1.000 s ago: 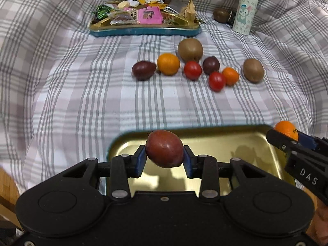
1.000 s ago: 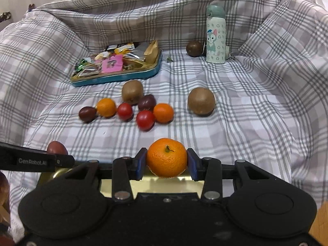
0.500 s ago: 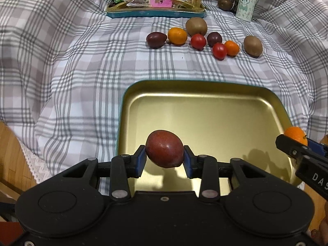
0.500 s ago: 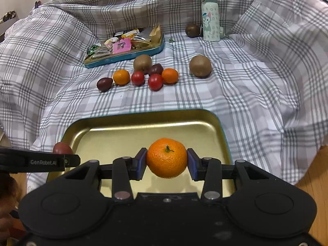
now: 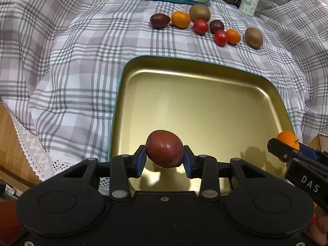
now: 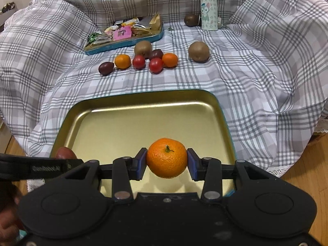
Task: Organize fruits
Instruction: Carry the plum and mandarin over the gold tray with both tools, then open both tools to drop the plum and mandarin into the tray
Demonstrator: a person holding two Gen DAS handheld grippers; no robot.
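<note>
Hanging just above the near edge of the gold tray, the dark red fruit sits pinched crosswise in the left gripper, so its way in is straight down. Off to its right the right gripper clamps a mandarin (stem up) over the same near strip, while the other fruits lie on the checked cloth beyond the far rim.

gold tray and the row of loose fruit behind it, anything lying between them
Nothing: between the far rim of the gold tray and the row of loose fruit there is only bare checked cloth. The right wrist view shows it, and the left wrist view shows the same.
</note>
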